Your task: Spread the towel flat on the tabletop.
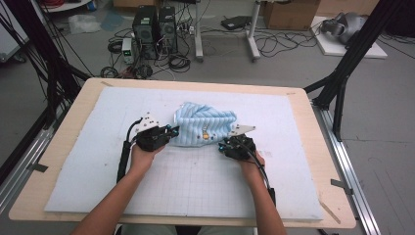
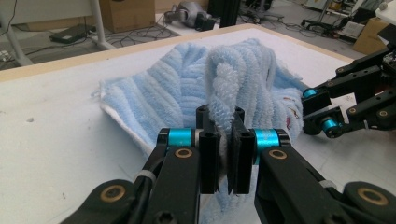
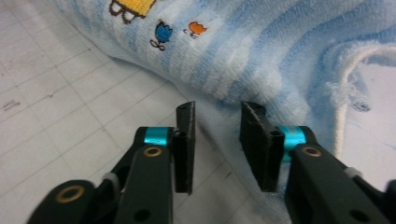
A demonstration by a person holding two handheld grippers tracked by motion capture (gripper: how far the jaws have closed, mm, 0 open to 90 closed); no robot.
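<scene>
A light blue striped towel point(image 1: 203, 125) lies crumpled on the middle of the white mat, with small embroidered figures point(image 3: 161, 32) near its front edge. My left gripper point(image 1: 172, 131) is at the towel's left side. In the left gripper view this gripper point(image 2: 224, 154) is shut on a raised fold of the towel point(image 2: 224, 93). My right gripper point(image 1: 222, 146) is at the towel's front right edge. In the right gripper view its jaws point(image 3: 217, 135) stand apart, with the towel's hem point(image 3: 219, 98) just ahead of them and thin cloth under the gap. The right gripper point(image 2: 327, 116) also shows in the left gripper view.
A white gridded mat point(image 1: 195, 181) covers most of the wooden table point(image 1: 68, 142). Black frame posts point(image 1: 342, 73) stand at the table's far corners. Computers point(image 1: 154, 27) and cables lie on the floor beyond the far edge.
</scene>
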